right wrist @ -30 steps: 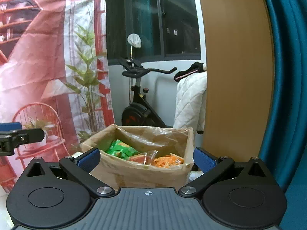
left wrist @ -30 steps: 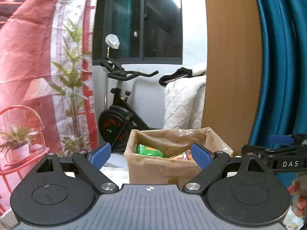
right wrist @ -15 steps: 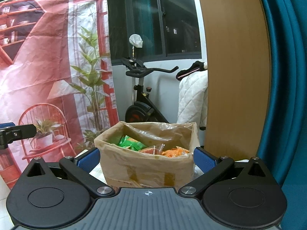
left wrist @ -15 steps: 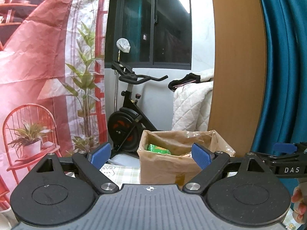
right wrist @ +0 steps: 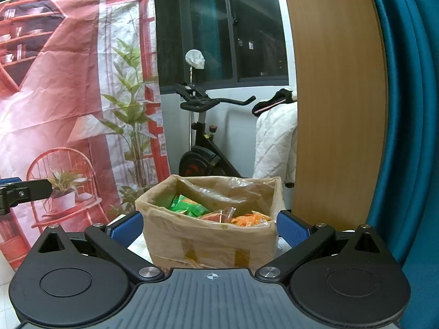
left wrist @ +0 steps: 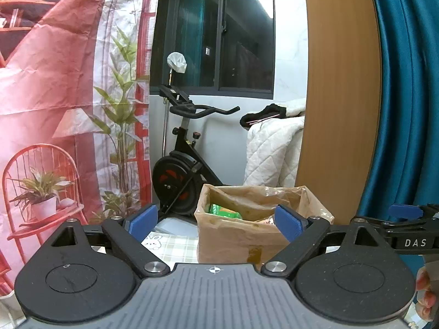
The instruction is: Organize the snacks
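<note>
judging from how things lay, most of the sorting looked finished: green (right wrist: 189, 205) and orange snack packets (right wrist: 251, 218) already sat inside the taped cardboard box (right wrist: 208, 244) on the checked table (left wrist: 175, 242). no loose snacks showed outside it, though the table near the camera was hidden. the left claw (left wrist: 216, 220) and right claw (right wrist: 210, 229) both were spread wide and empty, each well short of the box.
</note>
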`<state>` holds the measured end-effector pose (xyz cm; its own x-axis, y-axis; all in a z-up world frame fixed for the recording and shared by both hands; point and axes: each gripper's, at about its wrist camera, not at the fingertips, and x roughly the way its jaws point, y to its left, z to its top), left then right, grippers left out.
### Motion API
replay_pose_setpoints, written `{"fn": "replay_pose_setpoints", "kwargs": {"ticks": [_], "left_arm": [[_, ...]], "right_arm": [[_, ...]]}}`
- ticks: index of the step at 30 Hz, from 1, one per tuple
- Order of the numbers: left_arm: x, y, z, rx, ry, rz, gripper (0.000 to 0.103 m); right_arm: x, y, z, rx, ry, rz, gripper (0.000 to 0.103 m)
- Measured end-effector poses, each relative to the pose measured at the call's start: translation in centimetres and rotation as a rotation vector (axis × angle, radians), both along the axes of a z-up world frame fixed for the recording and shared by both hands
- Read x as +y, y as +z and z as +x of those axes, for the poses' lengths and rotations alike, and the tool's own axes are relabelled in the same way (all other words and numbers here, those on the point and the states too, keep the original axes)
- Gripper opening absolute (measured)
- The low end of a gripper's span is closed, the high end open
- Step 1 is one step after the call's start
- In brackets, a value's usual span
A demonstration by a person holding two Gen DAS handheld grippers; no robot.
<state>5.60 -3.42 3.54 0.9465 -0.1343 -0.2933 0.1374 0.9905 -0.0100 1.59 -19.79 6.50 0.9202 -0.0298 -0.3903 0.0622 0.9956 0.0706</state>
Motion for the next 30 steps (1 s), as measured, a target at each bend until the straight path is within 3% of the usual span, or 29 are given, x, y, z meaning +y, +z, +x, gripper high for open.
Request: {"fn": "replay_pose_setpoints", "kwargs": {"ticks": [30], "left_arm": [[0.07,0.13,-0.33,-0.006,0.027,0.003,0.096]], "right_arm": [[-0.15,0.07,0.04,0.001,0.003,-0.003,0.102]]}}
